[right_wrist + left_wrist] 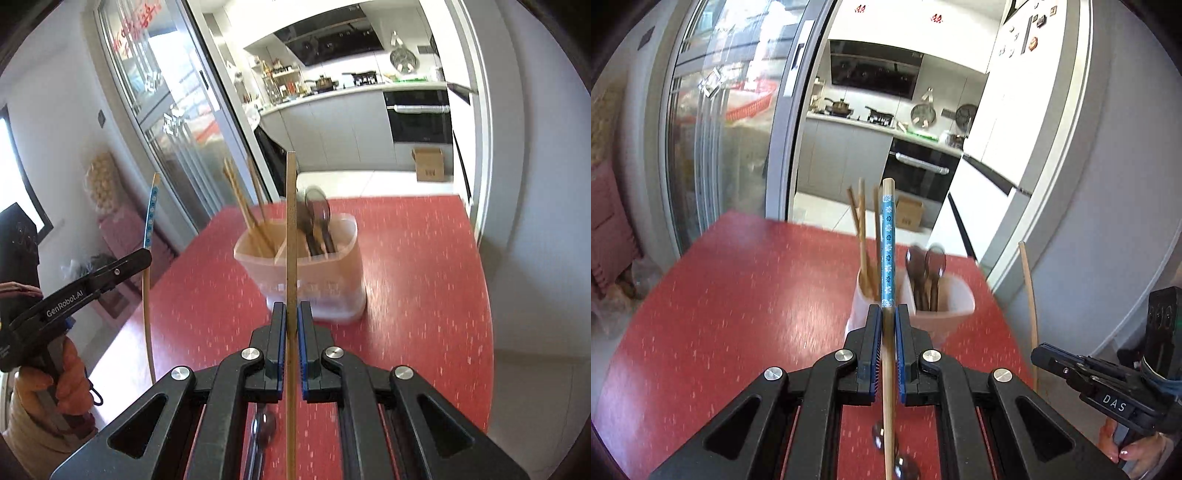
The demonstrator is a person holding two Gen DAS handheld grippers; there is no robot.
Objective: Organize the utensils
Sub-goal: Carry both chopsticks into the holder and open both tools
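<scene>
My left gripper [886,314] is shut on a wooden chopstick with a blue flowered end [887,251], held upright above the red table. My right gripper [291,310] is shut on a plain wooden chopstick [291,229], also upright. A translucent white two-part holder [332,280] stands on the table ahead; its left part holds several chopsticks [245,210] and its right part holds dark spoons [317,218]. The holder also shows in the left wrist view [953,306]. Each gripper shows in the other's view, the left [146,254] and the right [1036,354].
The red speckled table [738,295] ends just past the holder. More utensils lie on the table under the grippers [264,428]. A glass sliding door [720,129] is to the left, and a kitchen with a fridge [1015,110] lies beyond.
</scene>
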